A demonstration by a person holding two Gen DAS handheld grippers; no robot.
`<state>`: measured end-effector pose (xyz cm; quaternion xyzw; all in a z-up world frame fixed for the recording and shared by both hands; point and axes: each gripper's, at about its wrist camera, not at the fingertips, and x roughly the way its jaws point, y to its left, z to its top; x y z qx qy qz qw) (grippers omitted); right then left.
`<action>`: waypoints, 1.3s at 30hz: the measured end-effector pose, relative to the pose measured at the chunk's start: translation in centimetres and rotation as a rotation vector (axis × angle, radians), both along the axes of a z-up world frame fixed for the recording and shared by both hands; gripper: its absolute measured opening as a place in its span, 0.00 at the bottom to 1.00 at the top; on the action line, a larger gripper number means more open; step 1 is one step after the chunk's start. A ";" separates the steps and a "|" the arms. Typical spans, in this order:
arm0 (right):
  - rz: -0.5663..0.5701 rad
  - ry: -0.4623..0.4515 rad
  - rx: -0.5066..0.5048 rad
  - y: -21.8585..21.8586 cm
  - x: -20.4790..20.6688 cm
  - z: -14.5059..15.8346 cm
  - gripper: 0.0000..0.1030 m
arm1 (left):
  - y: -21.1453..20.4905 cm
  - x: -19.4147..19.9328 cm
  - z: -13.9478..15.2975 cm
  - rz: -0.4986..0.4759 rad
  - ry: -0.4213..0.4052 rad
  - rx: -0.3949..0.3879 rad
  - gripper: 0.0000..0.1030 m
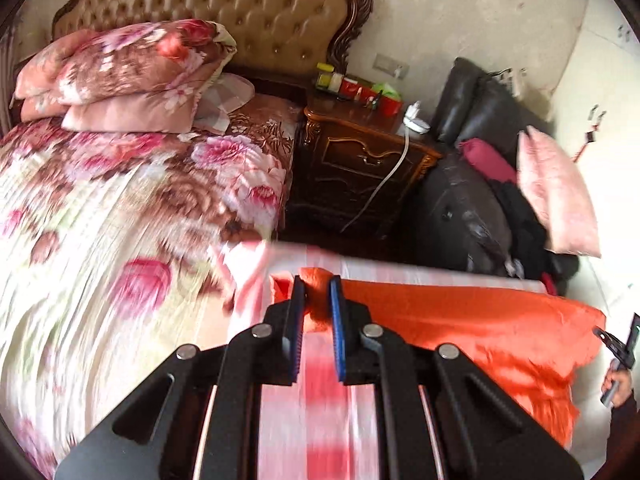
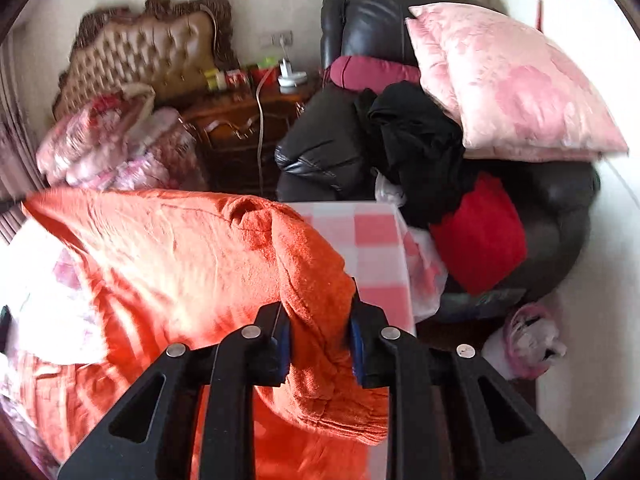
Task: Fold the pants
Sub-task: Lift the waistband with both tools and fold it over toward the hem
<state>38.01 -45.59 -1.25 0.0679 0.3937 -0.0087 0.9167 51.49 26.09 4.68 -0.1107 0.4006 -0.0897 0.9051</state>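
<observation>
The orange pants (image 1: 460,320) hang stretched between my two grippers above a pink-and-white checked cloth (image 1: 312,400). My left gripper (image 1: 318,286) is shut on one corner of the pants. In the right wrist view, the pants (image 2: 180,248) spread to the left, and my right gripper (image 2: 320,312) is shut on a thick bunched edge of them. The checked cloth (image 2: 368,248) shows beyond the fingers. The other gripper (image 1: 624,344) and the hand holding it show at the far right of the left wrist view.
A bed with a floral cover (image 1: 120,208) and stacked floral quilts (image 1: 120,72) lies to the left. A dark wooden nightstand (image 1: 360,168) stands behind. A black leather armchair (image 2: 560,200) holds a pink pillow (image 2: 512,84), black clothes (image 2: 416,140) and a red cushion (image 2: 480,236).
</observation>
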 end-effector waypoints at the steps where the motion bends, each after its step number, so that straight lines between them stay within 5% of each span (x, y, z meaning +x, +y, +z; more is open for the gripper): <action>1: 0.000 -0.018 0.012 0.2 -2.1 0.1 0.21 | 0.9 -3.9 -0.1 0.007 -0.012 -0.006 0.12; 6: -0.022 -0.070 0.077 0.8 -13.1 -1.3 0.21 | 2.6 -22.4 -2.5 0.033 -0.084 -0.013 0.12; 9: -0.051 -0.015 0.155 0.7 -18.1 -5.3 0.22 | 2.3 -31.5 -7.5 0.054 -0.018 0.023 0.12; 12: -0.089 0.067 0.213 0.8 -21.0 -9.6 0.36 | 2.4 -37.2 -12.9 0.079 0.072 0.023 0.13; 13: -0.104 0.084 0.227 0.9 -21.8 -10.4 0.55 | 1.8 -38.6 -14.2 0.082 0.104 0.077 0.20; 15: -0.167 0.076 0.232 0.7 -23.8 -10.4 0.82 | 1.5 -40.7 -14.9 0.127 0.098 0.118 0.40; 16: -0.198 0.058 0.245 0.5 -25.1 -10.0 0.85 | 2.0 -41.6 -14.6 0.155 0.073 0.088 0.50; 19: -0.229 0.095 0.271 0.4 -27.3 -9.8 0.86 | 3.2 -44.3 -14.0 0.237 0.033 -0.001 0.54; 26: -0.322 0.135 0.332 -0.9 -32.0 -11.0 0.86 | 7.0 -47.9 -14.1 0.381 0.009 -0.375 0.53; 31: -0.337 0.113 0.622 -2.0 -31.8 -12.4 0.86 | 8.3 -47.5 -16.5 0.442 0.095 -0.706 0.50; 36: -0.318 0.095 0.739 -1.5 -31.3 -12.2 0.86 | 7.1 -46.4 -19.3 0.455 0.189 -0.817 0.39; 39: -0.322 0.082 0.770 -1.5 -31.2 -11.9 0.86 | 6.7 -45.1 -19.8 0.465 0.213 -0.808 0.39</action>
